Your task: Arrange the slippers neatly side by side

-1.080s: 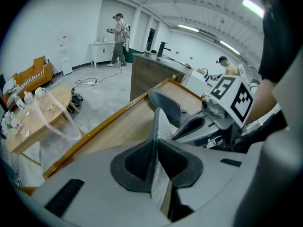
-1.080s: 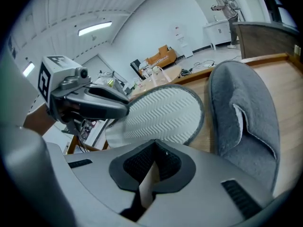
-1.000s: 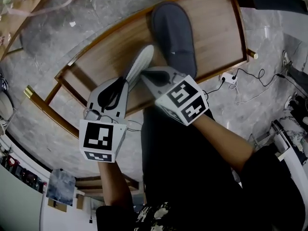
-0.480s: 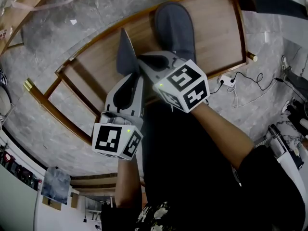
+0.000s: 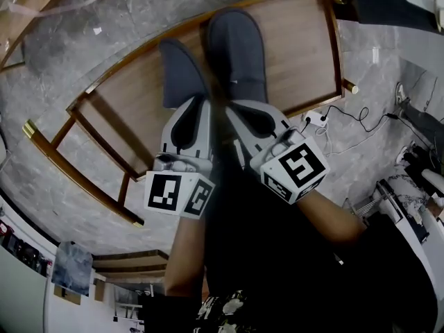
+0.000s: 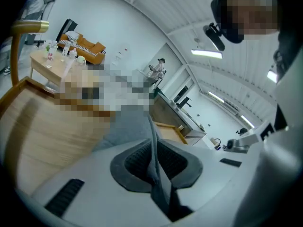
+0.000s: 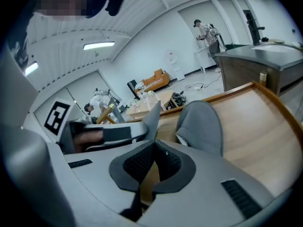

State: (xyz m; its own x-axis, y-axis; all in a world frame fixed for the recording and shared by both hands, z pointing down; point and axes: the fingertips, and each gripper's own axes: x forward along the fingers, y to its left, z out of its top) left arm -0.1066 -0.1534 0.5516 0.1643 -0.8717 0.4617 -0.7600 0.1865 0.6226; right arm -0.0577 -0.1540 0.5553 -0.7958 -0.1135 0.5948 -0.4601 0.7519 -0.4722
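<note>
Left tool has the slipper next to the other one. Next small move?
Probably roll the left tool to lay the held slipper flat: it is pinched by a thin edge, tilted on its side, close beside the flat slipper.

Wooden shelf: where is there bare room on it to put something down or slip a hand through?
Bare wood lies between the flat slipper and the shelf's right rim, and from the held slipper out to the left end. The near middle is crowded: the left gripper, clamped on that slipper, sits beside the shut right gripper.
</note>
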